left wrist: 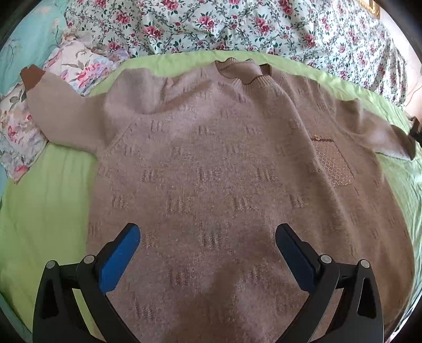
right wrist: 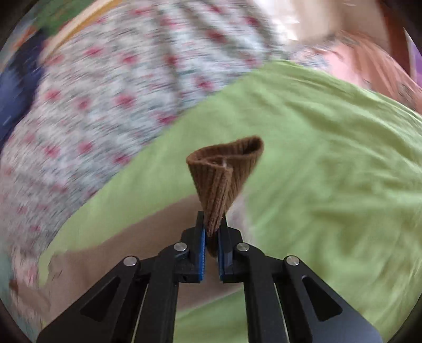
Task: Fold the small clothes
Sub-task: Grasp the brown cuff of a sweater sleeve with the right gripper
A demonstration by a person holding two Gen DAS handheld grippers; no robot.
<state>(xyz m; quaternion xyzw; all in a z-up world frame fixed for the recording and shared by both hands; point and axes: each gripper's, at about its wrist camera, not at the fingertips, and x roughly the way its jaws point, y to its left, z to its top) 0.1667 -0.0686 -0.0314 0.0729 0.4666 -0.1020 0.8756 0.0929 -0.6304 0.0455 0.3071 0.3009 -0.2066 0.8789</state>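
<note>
Sweater point(left wrist: 224, 171) spread flat on the green sheet point(left wrist: 39, 211); my right gripper point(right wrist: 211, 232) is pinching the brown cuff point(right wrist: 224, 171), left gripper point(left wrist: 208, 237) spread wide over the hem. Sleeve fold underway, next I'd carry it inward across the chest

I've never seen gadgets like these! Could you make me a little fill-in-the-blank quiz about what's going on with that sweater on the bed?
1. The sweater lies spread on a ____ sheet.
2. The right gripper is pinching the sweater's brown ____.
3. The left gripper hovers over the sweater with its jaws ____.
4. The quilt beyond the sheet has a ____ print.

Missing words: green; cuff; open; floral
</note>
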